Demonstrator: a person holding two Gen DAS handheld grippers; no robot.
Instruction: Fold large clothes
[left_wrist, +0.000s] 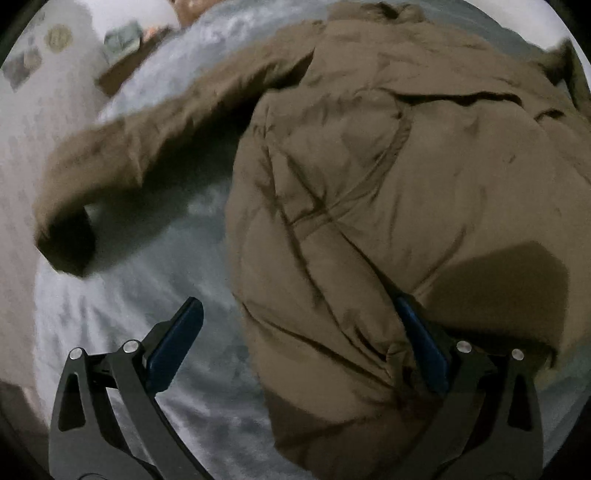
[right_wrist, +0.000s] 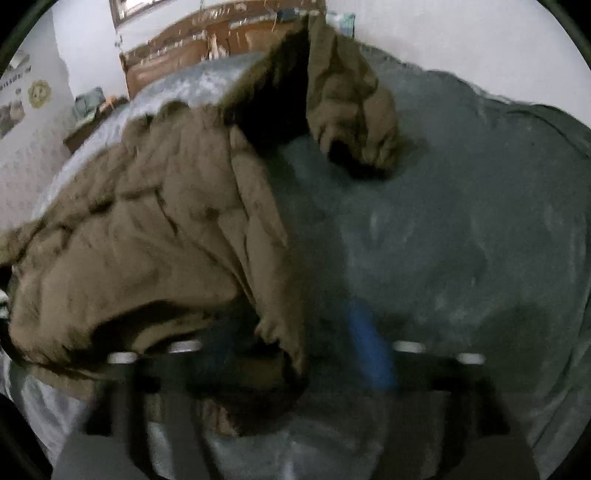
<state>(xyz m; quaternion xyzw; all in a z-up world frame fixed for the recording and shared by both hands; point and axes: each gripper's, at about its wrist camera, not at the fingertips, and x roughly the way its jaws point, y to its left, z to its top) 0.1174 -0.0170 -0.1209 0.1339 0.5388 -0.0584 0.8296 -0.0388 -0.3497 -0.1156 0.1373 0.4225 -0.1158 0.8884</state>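
A large brown padded jacket (left_wrist: 369, 177) lies on a grey bedspread (left_wrist: 147, 295), one sleeve (left_wrist: 122, 155) stretched out to the left. My left gripper (left_wrist: 299, 314) is open over the jacket's lower left hem; its left finger (left_wrist: 177, 343) is over the bedspread and its right finger (left_wrist: 424, 343) sits partly under a fold of the cloth. In the right wrist view the jacket (right_wrist: 147, 229) fills the left half, with its other sleeve (right_wrist: 354, 103) lying on the bedspread (right_wrist: 461, 240). My right gripper (right_wrist: 295, 332) is blurred; the hem hangs between its fingers, which stand apart.
A wooden headboard (right_wrist: 192, 55) stands at the far end of the bed. A white wall (left_wrist: 48, 92) with small pictures is on the left. The bedspread reaches out to the right of the jacket in the right wrist view.
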